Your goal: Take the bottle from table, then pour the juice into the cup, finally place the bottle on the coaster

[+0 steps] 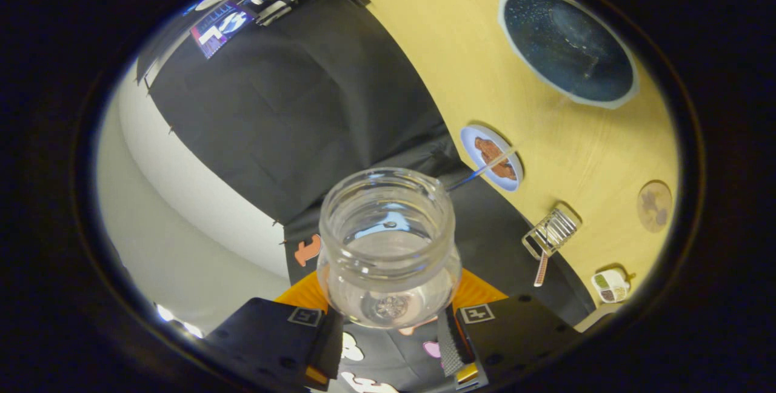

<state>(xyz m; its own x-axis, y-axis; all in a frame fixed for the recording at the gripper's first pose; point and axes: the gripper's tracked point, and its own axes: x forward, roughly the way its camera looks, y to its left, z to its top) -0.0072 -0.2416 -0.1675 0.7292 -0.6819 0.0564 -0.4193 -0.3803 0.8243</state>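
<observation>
Between the two fingers of the claw [388,335] a clear, wide-mouthed plastic bottle [388,247] is gripped, a finger pressed against each side of its lower body; its open mouth is pointed forward, away from the camera, and clear liquid is seen inside it. The whole scene is viewed steeply tilted. Left of the bottle, a pale wall and a black cloth backdrop [285,114] are seen, with nothing standing before them. Beyond the bottle and to its right, the yellow wooden worktop [461,59] is seen at a slant. Just past the bottle's rim, a small blue round plate with brown food [492,157] rests on the worktop, and a thin stick is laid across it. Farther on, well apart from the bottle, a large dark round mat with a pale border [568,47] lies flat. Nearer the right finger, a small metal wire rack [551,232] stands by the worktop's edge, with a small white patterned object [610,285] beyond it. A round tan coaster with a dark pattern [654,205] lies near the rack, bare and apart from the bottle.
</observation>
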